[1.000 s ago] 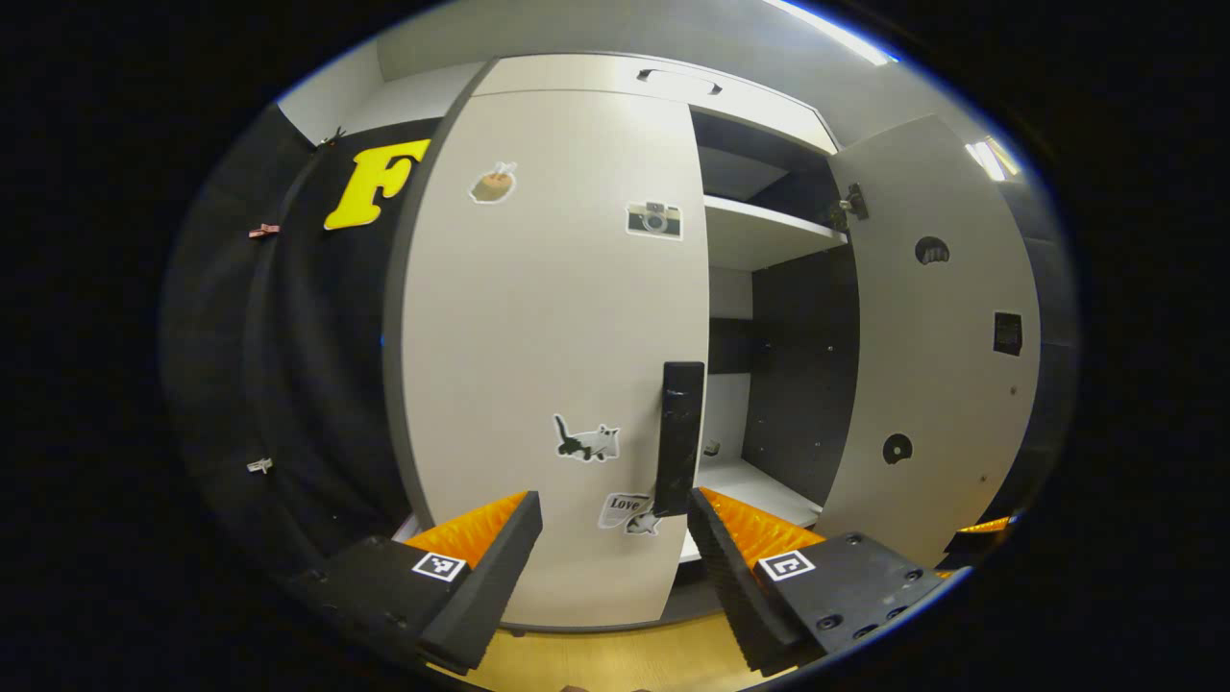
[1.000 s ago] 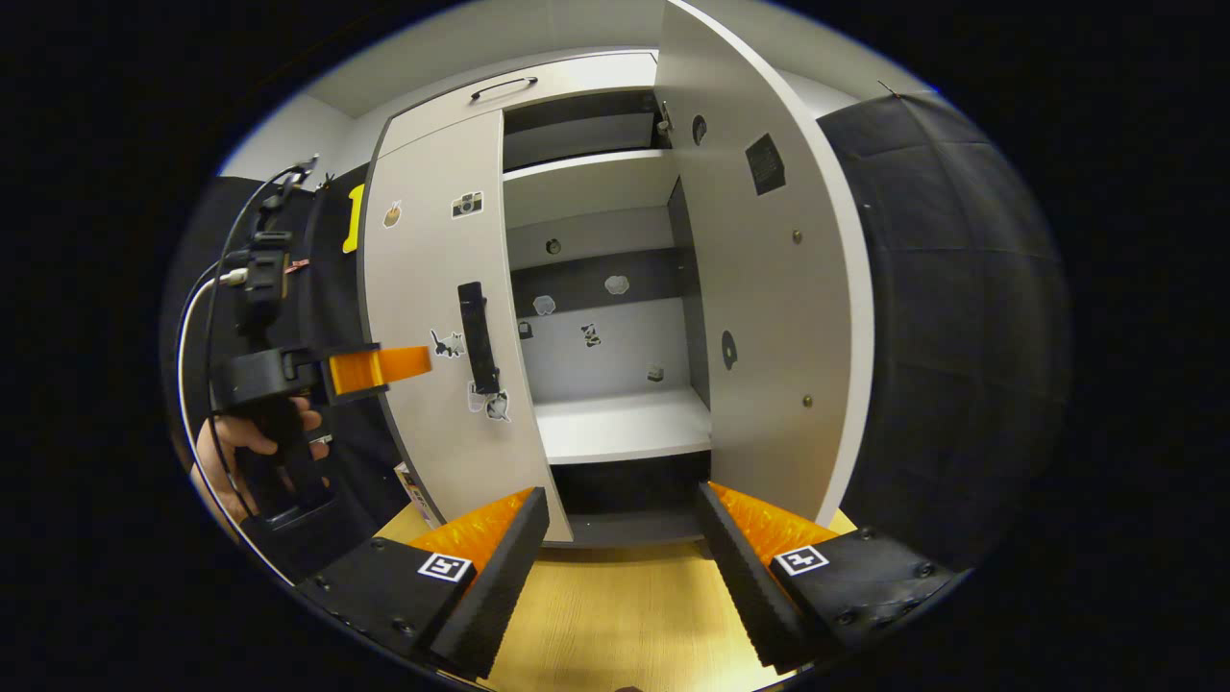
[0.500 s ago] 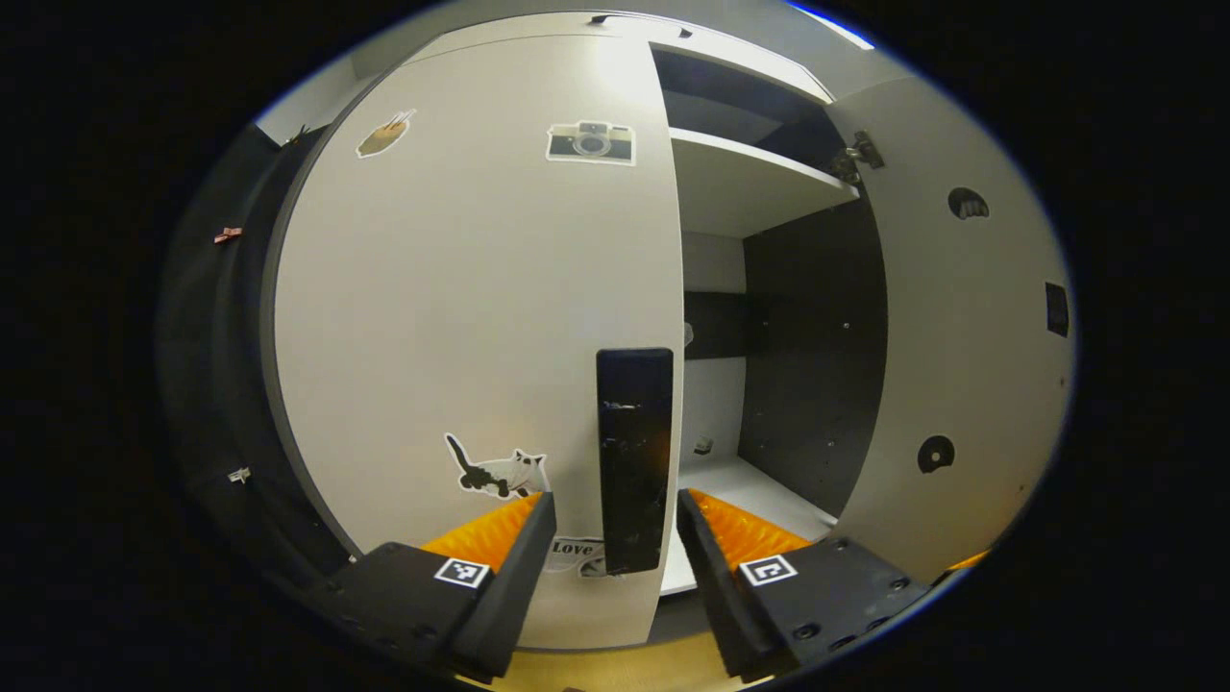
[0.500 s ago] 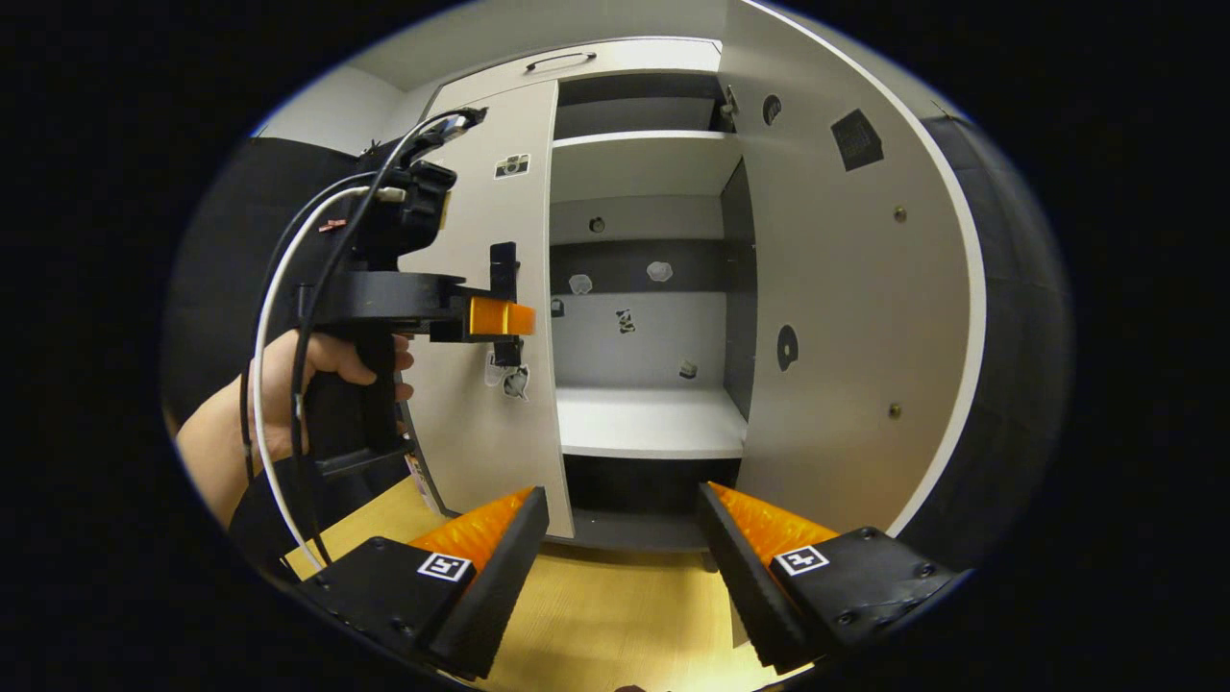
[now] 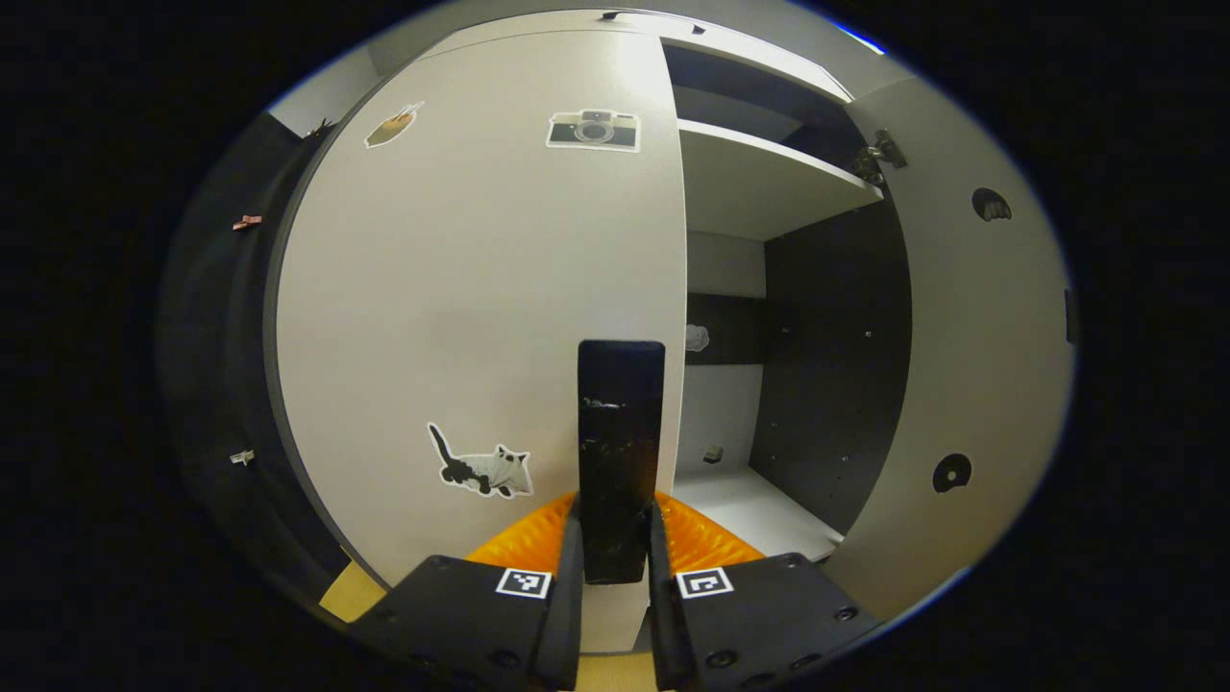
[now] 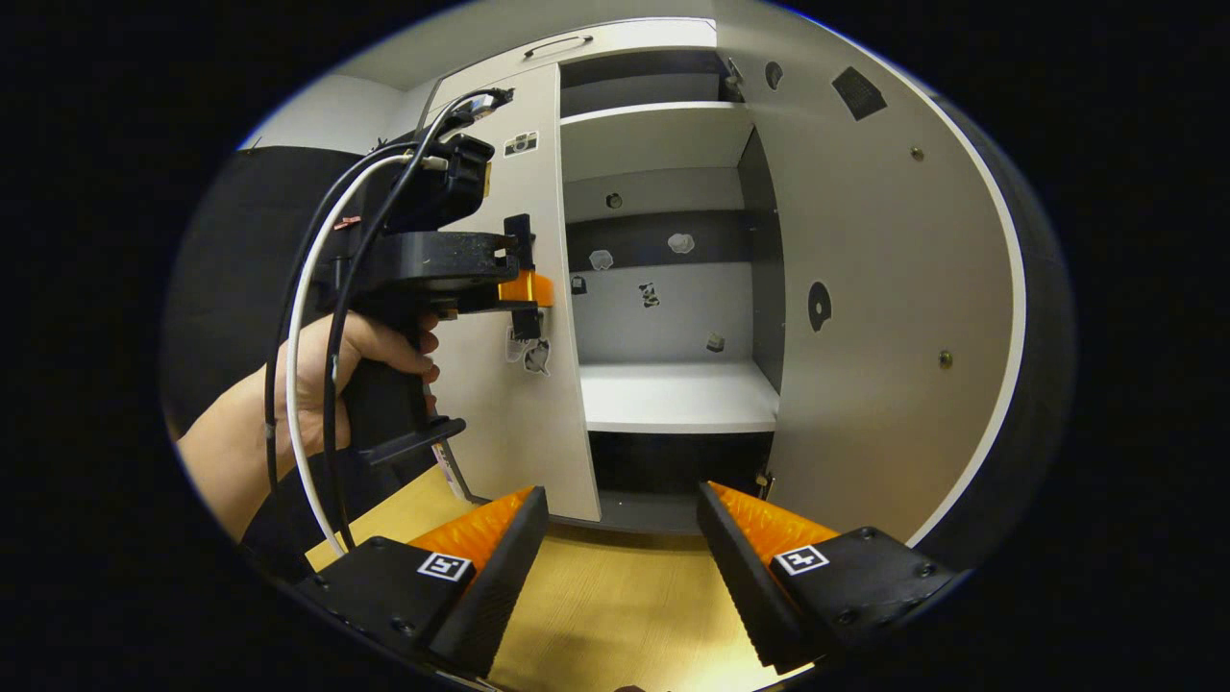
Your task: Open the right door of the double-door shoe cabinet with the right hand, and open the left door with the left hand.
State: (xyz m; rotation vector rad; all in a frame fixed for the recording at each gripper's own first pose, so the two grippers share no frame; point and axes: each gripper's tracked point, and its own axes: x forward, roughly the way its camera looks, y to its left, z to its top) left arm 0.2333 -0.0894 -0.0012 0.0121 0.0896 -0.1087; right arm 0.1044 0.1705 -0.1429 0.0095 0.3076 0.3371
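Two doors belong to the shoe cabinet, and they stand in different states. The left door (image 5: 480,317) is closed, and its black vertical handle (image 5: 620,452) sits directly between the jaws of the left gripper (image 5: 615,577). Both fingers press on the lower part of the handle from its two sides, so the jaws are pinching it. Just to the left of the jaws, on the door face, there is a cat sticker (image 5: 485,469). High above the jaws, a camera sticker (image 5: 593,130) is near the top of the same door.

To the right of the left gripper's jaws, the right door (image 5: 971,384) is swung wide open, and its inner face with round hinge holes is turned toward the camera. Between the two doors, the inside of the cabinet shows with a white lower shelf (image 5: 745,500) and an upper shelf (image 5: 759,183).

In the right gripper view, the right gripper (image 6: 623,567) hangs over the wooden floor (image 6: 615,615) in front of the cabinet. Its jaws are spread wide apart and nothing is between them. The open right door (image 6: 884,298) rises above and to the right of these jaws, not touching them. Up and to the left of them, a hand (image 6: 317,384) holds the left gripper (image 6: 527,293) against the handle of the left door (image 6: 519,404).
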